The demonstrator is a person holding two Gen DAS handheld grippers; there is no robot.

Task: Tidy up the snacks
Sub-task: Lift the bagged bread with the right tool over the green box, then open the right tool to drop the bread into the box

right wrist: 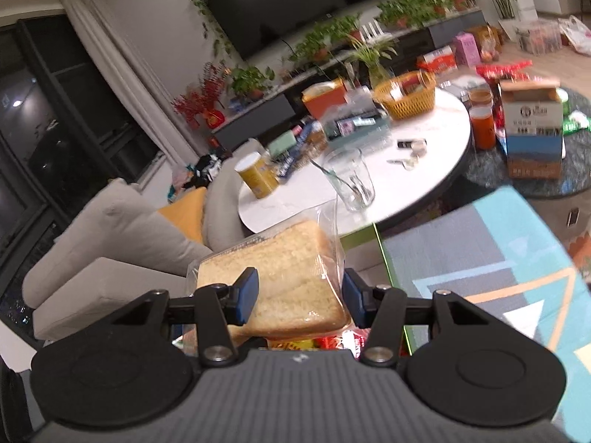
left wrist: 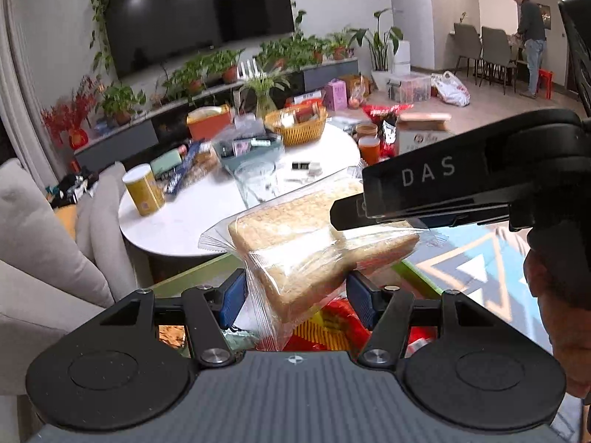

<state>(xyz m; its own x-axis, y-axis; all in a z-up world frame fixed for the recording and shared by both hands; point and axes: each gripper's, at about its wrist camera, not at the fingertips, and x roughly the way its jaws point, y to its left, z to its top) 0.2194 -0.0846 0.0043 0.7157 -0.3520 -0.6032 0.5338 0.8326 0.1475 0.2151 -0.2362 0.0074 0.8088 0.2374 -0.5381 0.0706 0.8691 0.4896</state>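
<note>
A clear bag of sliced bread hangs in the air in front of the round white table. My left gripper has its blue pads on either side of the bag's lower end, closed on it. In the right wrist view the bread bag sits between the pads of my right gripper, which grips it. The right gripper's black body shows in the left wrist view over the bag's right end. Red and yellow snack packets lie below.
On the table stand a yellow can, a clear glass, a yellow woven basket of snacks, orange jars and a cardboard carton. A grey sofa is at left. A patterned rug is at right.
</note>
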